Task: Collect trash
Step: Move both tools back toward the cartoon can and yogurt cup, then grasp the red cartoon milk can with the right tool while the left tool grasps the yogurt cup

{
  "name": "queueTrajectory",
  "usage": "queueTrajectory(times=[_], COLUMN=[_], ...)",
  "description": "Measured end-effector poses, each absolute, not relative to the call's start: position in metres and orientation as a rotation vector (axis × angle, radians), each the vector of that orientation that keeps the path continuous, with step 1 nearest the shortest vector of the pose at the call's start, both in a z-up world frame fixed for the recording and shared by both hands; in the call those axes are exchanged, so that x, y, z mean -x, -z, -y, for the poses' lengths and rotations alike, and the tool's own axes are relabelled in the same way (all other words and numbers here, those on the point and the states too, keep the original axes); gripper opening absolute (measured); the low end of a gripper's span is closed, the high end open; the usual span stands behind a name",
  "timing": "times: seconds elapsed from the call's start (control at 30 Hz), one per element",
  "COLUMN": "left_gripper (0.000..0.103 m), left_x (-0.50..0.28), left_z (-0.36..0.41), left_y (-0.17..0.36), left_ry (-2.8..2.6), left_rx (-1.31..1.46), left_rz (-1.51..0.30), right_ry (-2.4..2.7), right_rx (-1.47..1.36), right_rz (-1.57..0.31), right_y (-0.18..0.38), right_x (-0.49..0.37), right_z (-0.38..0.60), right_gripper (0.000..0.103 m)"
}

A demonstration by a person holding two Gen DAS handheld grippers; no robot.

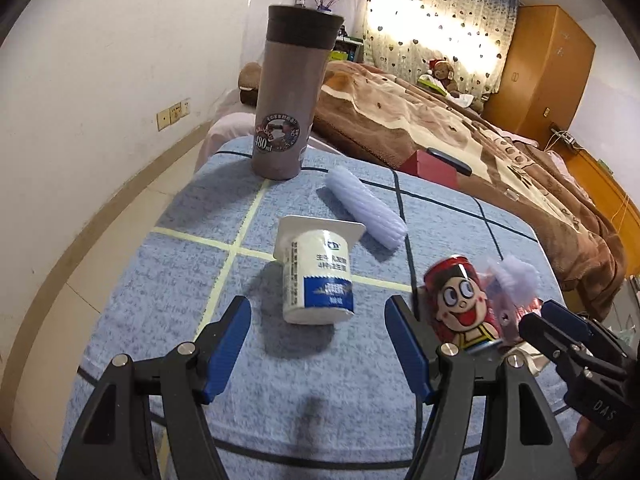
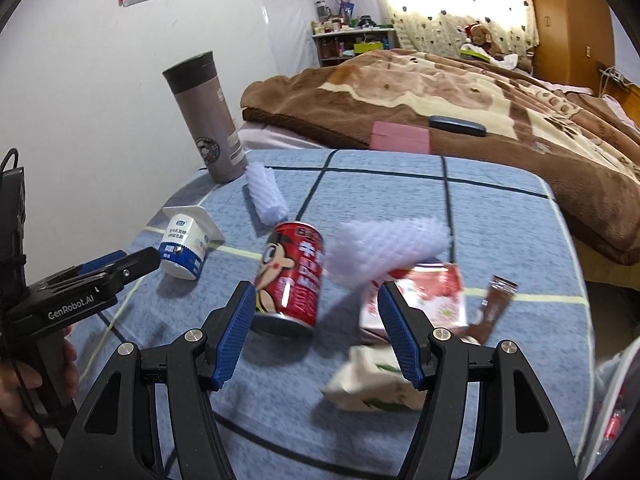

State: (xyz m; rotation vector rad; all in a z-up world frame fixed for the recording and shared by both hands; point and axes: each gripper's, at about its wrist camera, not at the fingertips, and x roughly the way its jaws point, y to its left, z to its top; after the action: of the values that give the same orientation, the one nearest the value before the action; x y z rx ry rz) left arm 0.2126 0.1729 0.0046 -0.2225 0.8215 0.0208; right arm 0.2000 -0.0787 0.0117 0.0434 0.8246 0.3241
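A white yogurt cup [image 1: 318, 274] lies tipped on the blue towel [image 1: 180, 240], just ahead of my open, empty left gripper [image 1: 320, 320]. A red cartoon can [image 2: 292, 276] stands just ahead of my open, empty right gripper [image 2: 316, 308], closer to its left finger. The can also shows in the left wrist view [image 1: 460, 300]. A white foam net [image 2: 384, 248], a pink strawberry packet [image 2: 432, 296], a brown sachet [image 2: 494, 308] and a crumpled white-green carton [image 2: 372, 384] lie around the right finger. A second foam roll [image 1: 366, 206] lies farther back. The left gripper appears in the right wrist view [image 2: 136, 264].
A tall brown thermos [image 1: 292, 96] stands at the towel's far left corner. Behind it is a bed with a brown blanket [image 1: 440, 120], a red box [image 1: 434, 168] and a dark case [image 1: 450, 162]. The floor [image 1: 100, 232] drops off to the left.
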Motion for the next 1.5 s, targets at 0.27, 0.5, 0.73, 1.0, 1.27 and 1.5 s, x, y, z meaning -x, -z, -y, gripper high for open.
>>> queueTrajectory(times=[0.27, 0.5, 0.73, 1.0, 1.27, 1.5], left_gripper=[0.071, 0.071, 0.071, 0.071, 0.05, 0.05], left_x=[-0.234, -0.253, -0.267, -0.274, -0.275, -0.264], left_z=[-0.182, -0.187, -0.186, -0.189, -0.189, -0.186], left_y=[0.006, 0.02, 0.028, 0.034, 0.036, 0.029], left_ry=[0.002, 0.009, 0.012, 0.008, 0.014, 0.016], left_rx=[0.214, 0.231, 0.228, 0.24, 0.234, 0.219], left_rz=[-0.855, -0.898, -0.919, -0.927, -0.938, -0.918], right_ry=[-0.338, -0.321, -0.312, -0.312, -0.31, -0.325], right_rx=[-0.013, 0.031, 0.062, 0.061, 0.058, 0.042], right_rz=[-0.857, -0.88, -0.911, -0.936, -0.926, -0.925], right_y=[-0.001, 0.008, 0.016, 0.019, 0.02, 0.021], right_x=[-0.217, -0.224, -0.233, -0.235, -0.234, -0.232], right_z=[0.056, 0.045, 0.041, 0.037, 0.037, 0.036], right_gripper=[0.065, 0.065, 0.065, 0.065, 0.054, 0.054])
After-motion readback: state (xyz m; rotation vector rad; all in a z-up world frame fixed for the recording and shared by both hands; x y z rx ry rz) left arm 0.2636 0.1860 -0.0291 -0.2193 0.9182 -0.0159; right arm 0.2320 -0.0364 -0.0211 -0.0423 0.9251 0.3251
